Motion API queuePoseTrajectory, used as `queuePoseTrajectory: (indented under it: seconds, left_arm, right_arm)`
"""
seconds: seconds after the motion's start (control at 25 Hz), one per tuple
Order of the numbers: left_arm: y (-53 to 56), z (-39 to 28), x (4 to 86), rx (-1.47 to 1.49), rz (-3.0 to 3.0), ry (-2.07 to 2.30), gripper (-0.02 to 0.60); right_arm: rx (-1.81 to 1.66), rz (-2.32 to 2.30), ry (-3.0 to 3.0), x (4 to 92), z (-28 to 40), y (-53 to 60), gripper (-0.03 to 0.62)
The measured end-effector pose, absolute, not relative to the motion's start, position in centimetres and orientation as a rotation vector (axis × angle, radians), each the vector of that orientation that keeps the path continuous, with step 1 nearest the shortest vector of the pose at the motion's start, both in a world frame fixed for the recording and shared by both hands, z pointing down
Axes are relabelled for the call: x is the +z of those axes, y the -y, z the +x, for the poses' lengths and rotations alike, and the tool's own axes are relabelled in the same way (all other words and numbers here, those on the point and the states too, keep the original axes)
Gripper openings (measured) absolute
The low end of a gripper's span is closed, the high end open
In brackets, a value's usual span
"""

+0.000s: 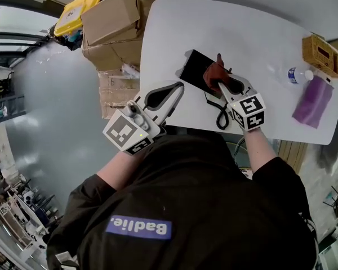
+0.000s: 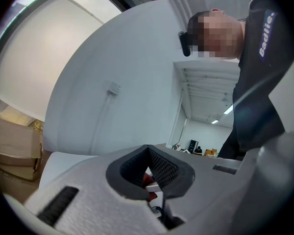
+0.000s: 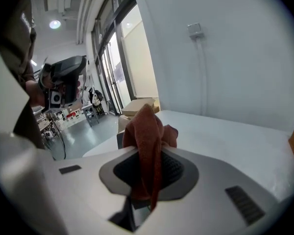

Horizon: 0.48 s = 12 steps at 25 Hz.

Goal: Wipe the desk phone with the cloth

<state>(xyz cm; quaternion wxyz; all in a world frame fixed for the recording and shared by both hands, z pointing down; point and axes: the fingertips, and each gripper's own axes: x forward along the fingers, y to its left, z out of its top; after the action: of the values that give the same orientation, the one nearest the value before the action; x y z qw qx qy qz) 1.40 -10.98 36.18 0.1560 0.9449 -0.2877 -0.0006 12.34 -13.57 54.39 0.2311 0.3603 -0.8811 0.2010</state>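
Across the white counter (image 1: 259, 32), well apart from the cardboard boxes (image 1: 110, 21) stacked off its left end, the black desk phone (image 1: 194, 65) lies toward the person's side; its coiled cord (image 1: 221, 116) loops back to the near edge; the rust-red cloth (image 1: 216, 75) sits bunched on the phone's right part, pinched in the right gripper (image 1: 221, 82), whose jaws are closed tight on a fold of it, the rest standing up in a peak past the tips, as the right gripper view shows (image 3: 146, 131); the left gripper (image 1: 179, 88) rests low on the counter just beside the phone's near left corner, its jaws brought together with nothing between them; whether its tips touch the phone I cannot tell

The step in hand looks like the wipe itself, and it should go best if the right gripper (image 3: 148, 155) is tilted so that the soft wad, not the hard jaw tips, meets the phone; light pressure and overlapping strokes along the face, worked from one end to the other, ought to cover it; a phone this flat will probably slide, so the left gripper (image 2: 148, 151) could press down on that near corner to steady it; strokes are best kept short of the cord, which could snag the cloth; the water bottle (image 1: 294, 75) stands far enough right to be no worry
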Motion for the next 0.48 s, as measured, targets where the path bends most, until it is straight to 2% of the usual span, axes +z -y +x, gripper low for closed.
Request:
queuePoseTrajectory:
  seconds: [0.48]
  left_arm:
    - [9.3,-2.8,36.9,0.001,2.598,1.073,0.008]
  right_arm:
    - [0.355,0.894,2.473,54.1,8.8,25.6,0.058]
